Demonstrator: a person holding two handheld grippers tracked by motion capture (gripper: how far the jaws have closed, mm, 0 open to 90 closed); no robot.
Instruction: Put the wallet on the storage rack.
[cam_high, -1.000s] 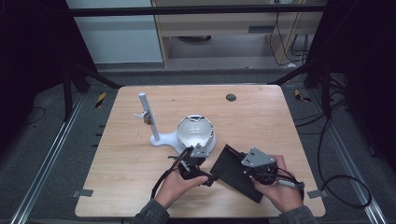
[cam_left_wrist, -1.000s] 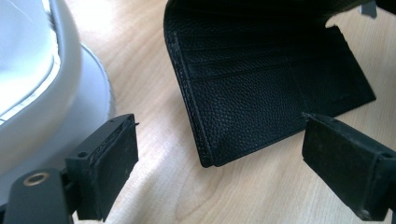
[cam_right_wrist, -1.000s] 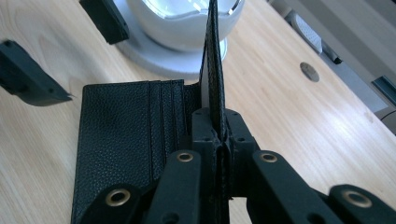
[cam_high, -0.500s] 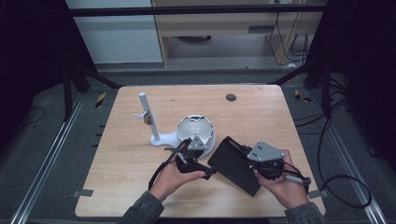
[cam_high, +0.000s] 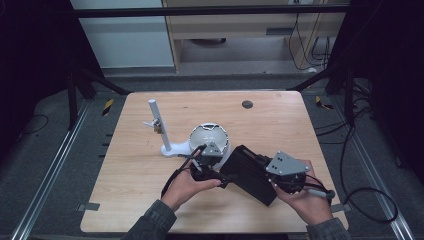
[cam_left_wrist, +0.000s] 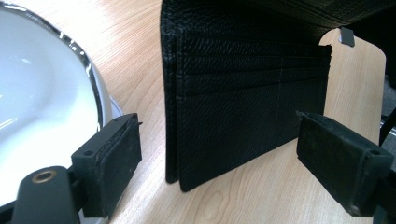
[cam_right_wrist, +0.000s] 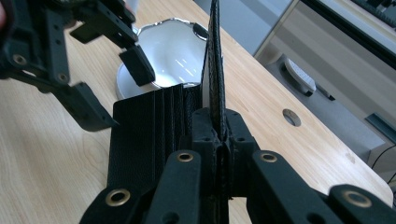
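Observation:
A long black leather wallet (cam_high: 248, 173) lies open near the table's front, right of centre. My right gripper (cam_high: 266, 171) is shut on its upper flap (cam_right_wrist: 215, 56), which stands on edge between the jaws. The lower flap with card slots (cam_right_wrist: 140, 135) hangs toward the table. My left gripper (cam_high: 226, 176) reaches in from the left. Its jaws have just been closing a little but stand wide. The card-slot flap (cam_left_wrist: 243, 102) sits between its pads (cam_left_wrist: 114, 158) without touching them. In the right gripper view, the left gripper (cam_right_wrist: 116, 91) is at the upper left.
A white dish with a chrome rim (cam_high: 210, 136) sits just behind the left gripper, close to its left pad (cam_left_wrist: 37, 107). A white stand with an upright post (cam_high: 157, 125) is to its left. A small round hole (cam_high: 247, 104) marks the table's far side.
Both hands have risen a little with the wallet, which now sits slightly farther from the near edge. The right grip on the flap is unchanged.

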